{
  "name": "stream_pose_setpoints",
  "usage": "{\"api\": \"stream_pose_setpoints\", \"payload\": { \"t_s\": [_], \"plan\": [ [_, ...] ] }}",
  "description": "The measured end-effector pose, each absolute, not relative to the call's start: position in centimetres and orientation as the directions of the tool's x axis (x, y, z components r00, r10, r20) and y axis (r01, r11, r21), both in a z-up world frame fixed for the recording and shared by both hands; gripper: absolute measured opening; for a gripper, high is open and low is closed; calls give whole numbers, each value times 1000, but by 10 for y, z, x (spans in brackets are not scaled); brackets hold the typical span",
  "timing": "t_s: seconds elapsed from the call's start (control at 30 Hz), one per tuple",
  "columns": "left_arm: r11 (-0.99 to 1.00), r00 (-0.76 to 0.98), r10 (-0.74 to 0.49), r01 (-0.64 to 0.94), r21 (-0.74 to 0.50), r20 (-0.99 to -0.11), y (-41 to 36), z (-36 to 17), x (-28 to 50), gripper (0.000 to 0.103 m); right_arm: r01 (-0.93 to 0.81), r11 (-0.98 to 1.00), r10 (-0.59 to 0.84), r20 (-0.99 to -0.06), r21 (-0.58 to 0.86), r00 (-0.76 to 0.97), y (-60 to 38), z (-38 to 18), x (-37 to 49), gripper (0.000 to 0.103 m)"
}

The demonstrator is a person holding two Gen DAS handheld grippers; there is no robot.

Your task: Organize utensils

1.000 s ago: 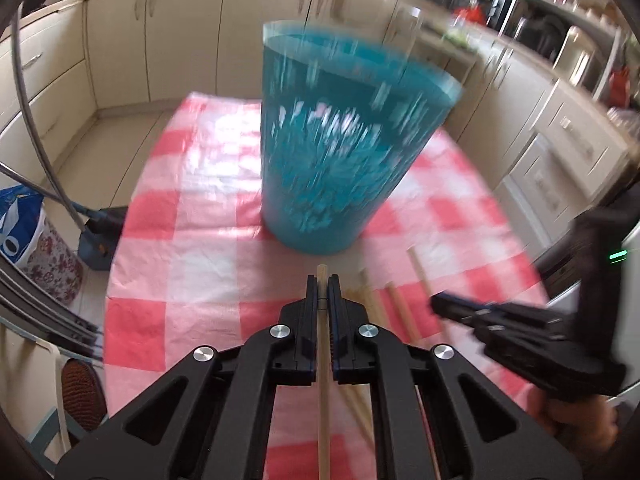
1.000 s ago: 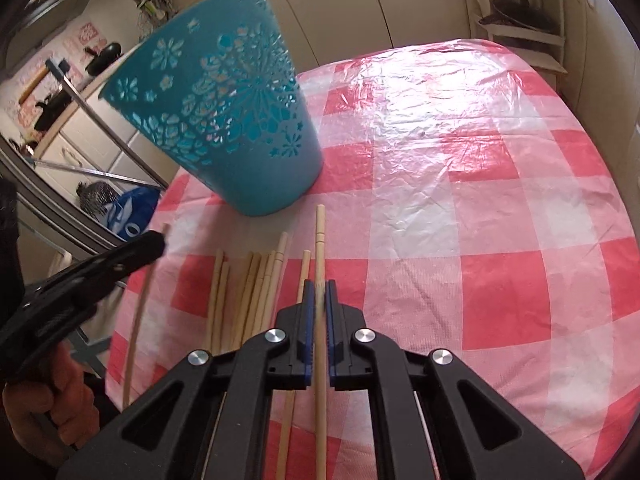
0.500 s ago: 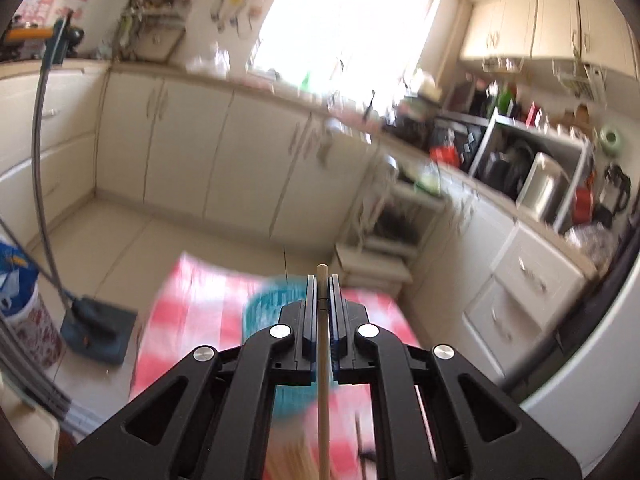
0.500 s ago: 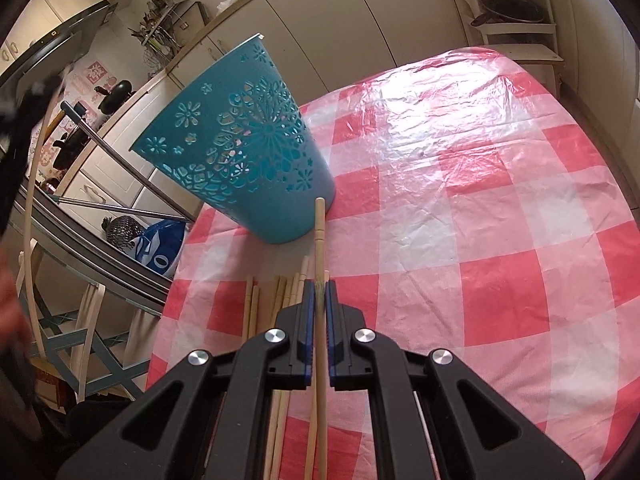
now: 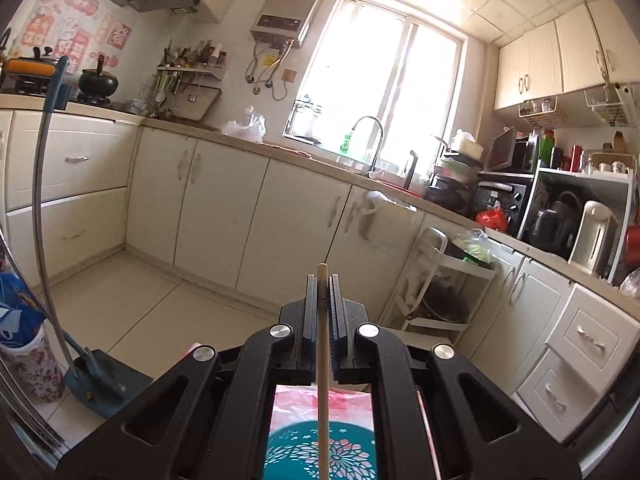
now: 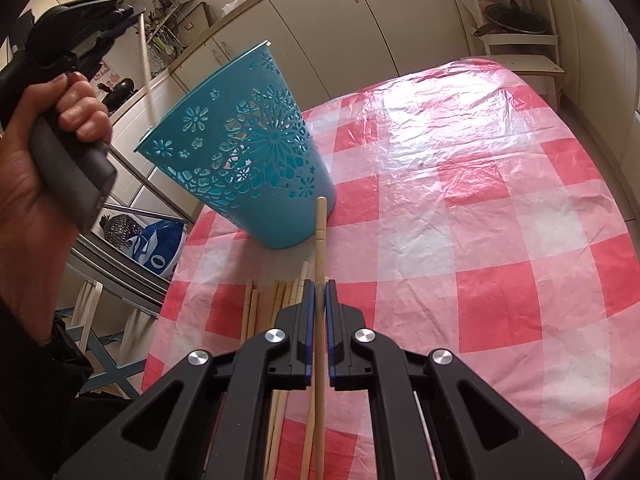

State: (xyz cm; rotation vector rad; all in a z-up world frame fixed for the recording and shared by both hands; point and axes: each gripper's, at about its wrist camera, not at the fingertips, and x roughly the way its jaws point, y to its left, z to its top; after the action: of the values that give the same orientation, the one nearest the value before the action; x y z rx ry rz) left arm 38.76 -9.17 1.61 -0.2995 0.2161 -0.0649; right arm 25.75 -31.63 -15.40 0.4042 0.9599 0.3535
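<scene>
Gripping one pale wooden chopstick each, both grippers are clamped near the teal plastic cut-out flower basket (image 6: 256,148).
Loose wooden chopsticks (image 6: 280,300) lie on the red-and-white checked plastic tablecloth (image 6: 480,208) just before the basket; the right gripper (image 6: 319,296) pinches its chopstick (image 6: 320,232), tip near the basket's base. Only the right view shows the left gripper (image 6: 128,12) raised beside the basket's rim, its chopstick (image 6: 146,64) hanging down; the left view (image 5: 321,300) shows the basket below and cream kitchen cabinets (image 5: 248,216) beyond.
</scene>
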Motion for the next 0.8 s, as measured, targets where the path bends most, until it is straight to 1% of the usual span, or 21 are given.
{"api": "stream_pose_setpoints", "payload": {
  "t_s": [0.13, 0.23, 0.3, 0.43, 0.47, 0.5, 0.53, 0.57, 0.6, 0.63, 0.7, 0.8],
  "plan": [
    [960, 976, -80, 20, -281, -201, -93, 1, 382, 5, -111, 870, 462, -717, 480, 522, -315, -156, 258, 6],
    [964, 969, -87, 23, -267, -231, -94, -4, 385, 5, -113, 872, 460, -718, 476, 522, -313, -156, 258, 6],
    [969, 959, -101, 35, -243, -265, -95, -8, 385, 5, -111, 873, 457, -719, 475, 523, -313, -156, 258, 6],
    [980, 925, -108, 37, -197, -364, -96, -20, 386, 6, -111, 874, 455, -719, 473, 524, -312, -156, 258, 6],
    [981, 917, -105, 33, -190, -384, -95, -23, 385, 11, -112, 874, 456, -718, 473, 525, -312, -156, 258, 6],
    [982, 909, -105, 29, -189, -404, -92, -26, 381, 19, -114, 874, 456, -717, 472, 527, -311, -156, 258, 6],
    [982, 904, -100, 22, -188, -416, -90, -27, 377, 25, -115, 873, 457, -715, 473, 529, -312, -156, 257, 6],
    [983, 900, -87, 7, -185, -428, -86, -28, 370, 37, -115, 871, 460, -711, 478, 533, -312, -155, 257, 6],
    [983, 898, -79, -1, -183, -432, -83, -28, 363, 45, -115, 868, 463, -706, 483, 535, -313, -155, 257, 6],
    [983, 898, -78, -3, -183, -433, -80, -29, 356, 48, -114, 867, 465, -703, 485, 538, -314, -154, 257, 6],
    [983, 896, -74, -8, -181, -438, -71, -29, 335, 57, -113, 862, 469, -695, 494, 544, -316, -154, 256, 6],
    [982, 895, -68, -19, -190, -442, -56, -35, 301, 65, -120, 858, 475, -685, 499, 552, -316, -152, 255, 6]
  ]
}}
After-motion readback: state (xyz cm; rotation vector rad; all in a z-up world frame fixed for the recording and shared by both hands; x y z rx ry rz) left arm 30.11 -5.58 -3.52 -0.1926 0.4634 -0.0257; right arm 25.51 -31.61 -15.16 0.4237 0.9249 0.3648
